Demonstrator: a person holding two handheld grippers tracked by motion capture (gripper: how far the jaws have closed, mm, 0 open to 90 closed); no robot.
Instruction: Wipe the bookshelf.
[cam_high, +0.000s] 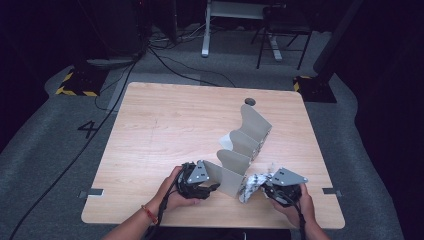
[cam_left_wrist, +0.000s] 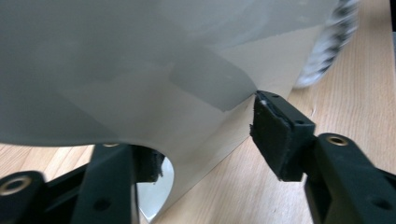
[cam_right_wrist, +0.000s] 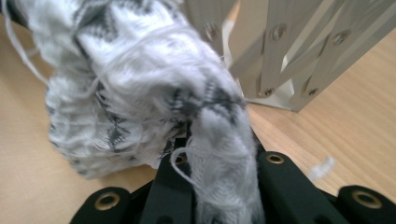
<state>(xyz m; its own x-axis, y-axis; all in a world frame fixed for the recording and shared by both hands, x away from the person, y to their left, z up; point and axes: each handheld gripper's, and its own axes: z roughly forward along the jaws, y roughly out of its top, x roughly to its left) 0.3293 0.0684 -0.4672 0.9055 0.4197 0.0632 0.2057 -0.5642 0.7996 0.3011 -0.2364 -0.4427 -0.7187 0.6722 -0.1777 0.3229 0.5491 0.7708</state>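
Two hands enter at the near table edge in the high view, each holding a gripper. Left gripper sits at the near-left end of the divider, a grey folding strip that stands on edge and zigzags from near centre toward the far right of the table. In the left gripper view, the left gripper straddles the end panel of the divider: one jaw lies behind the sheet's lower edge, the other stands just off its front face. The pads do not press on the sheet, so the jaws are parted with the panel between them.

Right gripper lies at the near right, just beside the divider's near end. Its jaws are clamped on a sock, white with a dark pattern. In the right gripper view, the sock bunches out ahead of the right gripper and rests on the table beside the riveted slats of the divider.
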